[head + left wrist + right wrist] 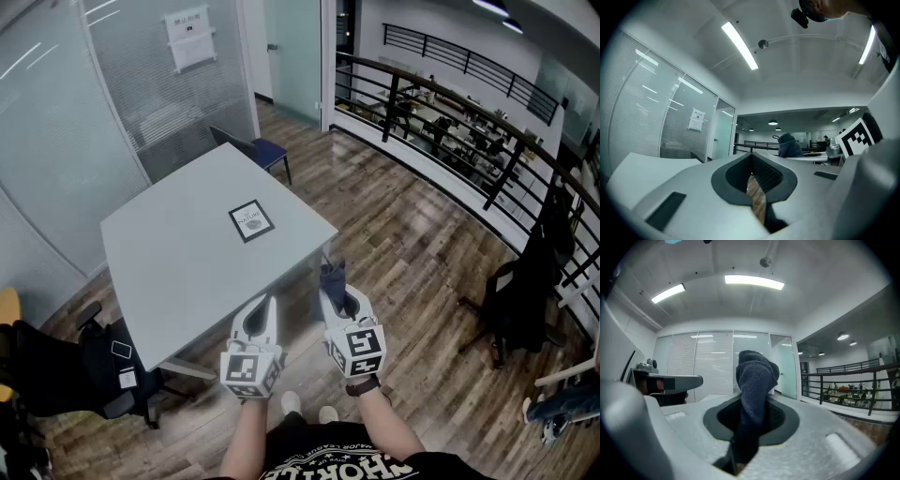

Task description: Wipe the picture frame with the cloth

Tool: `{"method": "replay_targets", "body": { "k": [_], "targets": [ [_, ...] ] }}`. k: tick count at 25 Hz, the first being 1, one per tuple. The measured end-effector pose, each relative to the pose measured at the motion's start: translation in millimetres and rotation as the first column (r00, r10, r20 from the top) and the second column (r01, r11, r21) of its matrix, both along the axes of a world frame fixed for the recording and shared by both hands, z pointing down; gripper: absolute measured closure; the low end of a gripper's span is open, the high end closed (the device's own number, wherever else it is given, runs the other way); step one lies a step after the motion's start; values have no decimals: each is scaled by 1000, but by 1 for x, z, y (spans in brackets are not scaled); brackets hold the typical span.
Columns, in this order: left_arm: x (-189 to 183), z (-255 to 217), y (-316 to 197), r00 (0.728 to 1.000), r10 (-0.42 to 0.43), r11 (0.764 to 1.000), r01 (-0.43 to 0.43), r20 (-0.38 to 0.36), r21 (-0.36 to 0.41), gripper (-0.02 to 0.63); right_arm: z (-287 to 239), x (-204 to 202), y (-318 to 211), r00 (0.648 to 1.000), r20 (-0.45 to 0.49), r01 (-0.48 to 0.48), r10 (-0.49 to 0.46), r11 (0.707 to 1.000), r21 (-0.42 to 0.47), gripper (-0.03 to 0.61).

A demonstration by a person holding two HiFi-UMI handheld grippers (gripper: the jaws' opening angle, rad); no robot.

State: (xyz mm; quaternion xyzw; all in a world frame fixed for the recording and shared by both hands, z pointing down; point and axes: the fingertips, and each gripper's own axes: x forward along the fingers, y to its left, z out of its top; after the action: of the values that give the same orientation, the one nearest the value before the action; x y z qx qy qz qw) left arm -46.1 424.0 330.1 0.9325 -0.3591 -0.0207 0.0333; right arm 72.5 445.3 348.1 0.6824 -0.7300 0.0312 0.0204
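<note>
A small black-framed picture frame (251, 220) lies flat on the grey square table (178, 262), toward its right side. Both grippers are held in the air in front of the table's near corner, short of the frame. My left gripper (268, 306) is shut with nothing in it; in the left gripper view its jaws (752, 164) meet, with only a thin slit showing wooden floor. My right gripper (331, 294) is shut on a dark blue-grey cloth (333, 277). The cloth (755, 376) sticks up in a bunch beyond the right gripper (751, 408) in its own view.
A blue chair (265, 150) stands at the table's far side and a black office chair (98, 367) at its near left. Glass walls (84, 103) run behind. A black railing (450, 108) and a draped chair (527, 281) are on the right, over wooden floor (412, 253).
</note>
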Motion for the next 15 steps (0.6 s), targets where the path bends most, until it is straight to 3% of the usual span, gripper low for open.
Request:
{"method": "replay_targets", "body": {
  "k": [15],
  "targets": [
    [-56, 9, -97, 1000, -1, 1000, 0, -30, -30, 607, -2, -59, -91, 999, 5, -50, 50, 999, 19, 506]
  ]
}}
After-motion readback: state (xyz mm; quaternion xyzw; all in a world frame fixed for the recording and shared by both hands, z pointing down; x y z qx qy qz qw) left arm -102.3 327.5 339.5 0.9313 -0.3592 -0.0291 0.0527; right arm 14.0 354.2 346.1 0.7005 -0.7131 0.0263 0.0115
